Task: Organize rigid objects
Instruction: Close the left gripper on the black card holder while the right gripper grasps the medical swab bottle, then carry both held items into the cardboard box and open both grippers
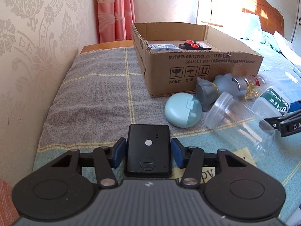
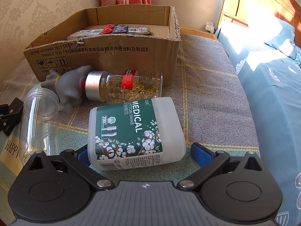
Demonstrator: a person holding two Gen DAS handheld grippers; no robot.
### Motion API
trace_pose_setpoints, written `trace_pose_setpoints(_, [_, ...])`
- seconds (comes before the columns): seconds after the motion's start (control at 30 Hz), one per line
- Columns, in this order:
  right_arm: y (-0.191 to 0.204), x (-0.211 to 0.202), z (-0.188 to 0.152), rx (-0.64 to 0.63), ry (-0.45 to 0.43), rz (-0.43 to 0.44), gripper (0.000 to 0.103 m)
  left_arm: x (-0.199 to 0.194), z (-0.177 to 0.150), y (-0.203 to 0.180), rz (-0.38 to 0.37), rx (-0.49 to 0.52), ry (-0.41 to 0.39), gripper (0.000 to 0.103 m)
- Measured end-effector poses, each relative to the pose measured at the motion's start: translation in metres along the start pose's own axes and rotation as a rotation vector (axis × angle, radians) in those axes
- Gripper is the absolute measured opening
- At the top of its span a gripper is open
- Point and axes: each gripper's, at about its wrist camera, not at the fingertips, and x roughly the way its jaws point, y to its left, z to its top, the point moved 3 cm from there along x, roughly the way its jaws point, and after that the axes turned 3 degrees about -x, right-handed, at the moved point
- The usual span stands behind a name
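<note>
The left gripper (image 1: 148, 153) fingers are clamped on a black device (image 1: 148, 149), next going into the cardboard box (image 1: 197, 71), while the right gripper (image 2: 139, 155) fingers stand apart around the cotton swab container (image 2: 135, 131).

Cardboard box (image 1: 188, 69), open-topped, far on the bed, holding small items. Black device (image 1: 148, 148), flat, nearest, clamped between blue pads. Round mint case (image 1: 181, 112) just near the box. Grey figurine (image 2: 69, 88), capsule bottle (image 2: 128, 86), clear jar (image 2: 37, 118) and swab tub (image 2: 135, 131) lie on their sides.
</note>
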Motion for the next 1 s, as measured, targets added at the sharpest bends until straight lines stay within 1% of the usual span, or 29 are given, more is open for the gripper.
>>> trace_pose_setpoints(0.17, [0.0,0.001,0.003,-0.026,0.012,0.017,0.103,-0.003,-0.003,-0.001,0.005,-0.007,0.002,0.051])
trace_pose_setpoints(0.47, [0.009,0.01,0.026,-0.087,0.111,0.029,0.103,-0.002,-0.002,-0.002,0.019,-0.02,0.006,0.052])
trace_pose_setpoints(0.63, [0.014,0.016,0.034,-0.116,0.143,0.032,0.102,-0.001,0.0,-0.002,0.024,-0.021,0.015,0.054])
trace_pose_setpoints(0.67, [0.015,0.016,0.035,-0.118,0.143,0.034,0.101,0.0,0.0,-0.002,0.025,-0.022,0.017,0.054])
trace_pose_setpoints(0.77, [0.017,0.015,0.038,-0.122,0.142,0.047,0.094,0.002,0.002,-0.002,0.034,-0.029,0.03,0.058])
trace_pose_setpoints(0.87, [0.019,0.013,0.039,-0.132,0.141,0.039,0.087,0.003,0.003,-0.002,0.038,-0.031,0.044,0.057])
trace_pose_setpoints(1.0, [0.018,0.01,0.038,-0.139,0.138,0.038,0.086,0.004,0.004,-0.002,0.027,-0.027,0.055,0.054])
